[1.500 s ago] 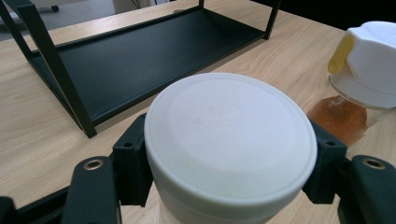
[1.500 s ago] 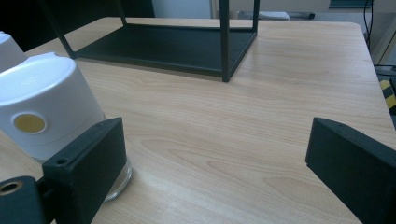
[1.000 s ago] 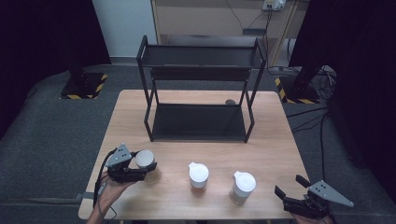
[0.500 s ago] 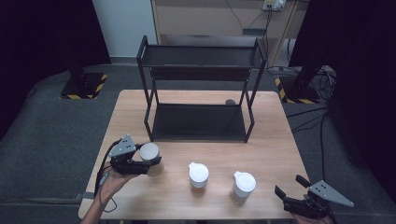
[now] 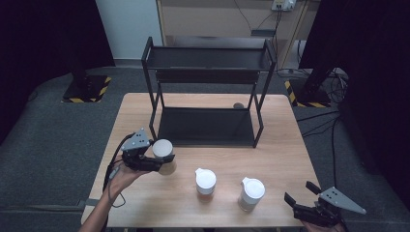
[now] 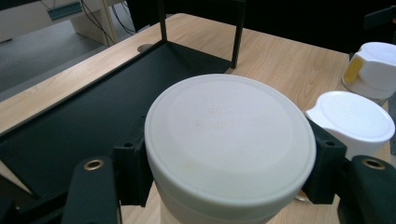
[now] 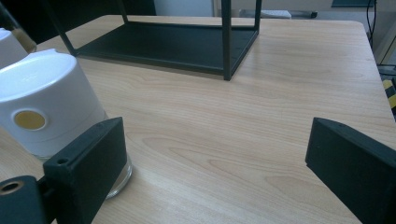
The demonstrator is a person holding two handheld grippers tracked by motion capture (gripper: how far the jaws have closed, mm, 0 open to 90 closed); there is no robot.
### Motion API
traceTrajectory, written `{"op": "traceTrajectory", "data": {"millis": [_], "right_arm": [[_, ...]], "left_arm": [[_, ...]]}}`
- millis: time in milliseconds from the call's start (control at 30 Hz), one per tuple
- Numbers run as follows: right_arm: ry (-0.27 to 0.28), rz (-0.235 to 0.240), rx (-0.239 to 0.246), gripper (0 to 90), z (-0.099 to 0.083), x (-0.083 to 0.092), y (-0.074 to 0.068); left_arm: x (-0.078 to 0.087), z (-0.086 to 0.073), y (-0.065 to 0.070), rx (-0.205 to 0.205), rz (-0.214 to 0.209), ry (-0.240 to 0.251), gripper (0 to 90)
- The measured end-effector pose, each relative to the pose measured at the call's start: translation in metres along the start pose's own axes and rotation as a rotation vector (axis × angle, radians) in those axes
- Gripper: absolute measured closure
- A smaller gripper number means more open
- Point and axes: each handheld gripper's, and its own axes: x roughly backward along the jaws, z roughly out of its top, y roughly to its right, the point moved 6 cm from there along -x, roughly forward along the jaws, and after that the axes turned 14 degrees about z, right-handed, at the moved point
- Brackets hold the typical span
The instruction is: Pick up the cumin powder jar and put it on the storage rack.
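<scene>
Left claw [image 5: 155,162]: clamped on a white-lidded jar [image 5: 163,151], gripped by its sides so it is kept upright, at 8 o'clock on the bench [image 5: 285,145].
Right claw [image 5: 303,194]: held wide and empty at 5 o'clock.
Rack [image 5: 208,125]: lower shelf bare, at 1 o'clock from the jar.
Room: two jars [image 5: 205,181] [image 5: 251,193] at 6 o'clock, apart from the carried one; open path judged toward the shelf.

White-lidded jar [image 5: 163,153], black rack [image 5: 208,87], light wood-grain table [image 5: 280,145], yellow spot on white jar cap [image 7: 29,120], grey floor [image 5: 48,135].
</scene>
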Motion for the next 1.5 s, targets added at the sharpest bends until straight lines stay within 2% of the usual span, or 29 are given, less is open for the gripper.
{"op": "traceTrajectory", "data": {"millis": [633, 1100, 1500], "right_arm": [[-0.005, 0.000, -0.006, 5.6, 0.000, 0.000, 0.001], [-0.008, 0.005, -0.017, 5.8, 0.000, -0.001, 0.002], [-0.005, 0.005, -0.014, 6.0, -0.001, 0.000, 0.003]], "left_arm": [[-0.026, 0.022, -0.014, 0.003, 0.029, 0.009, 32.4], [-0.048, 0.042, -0.027, 0.032, 0.110, 0.010, 32.4], [-0.075, 0.058, -0.036, 0.083, 0.196, -0.001, 32.5]]}}
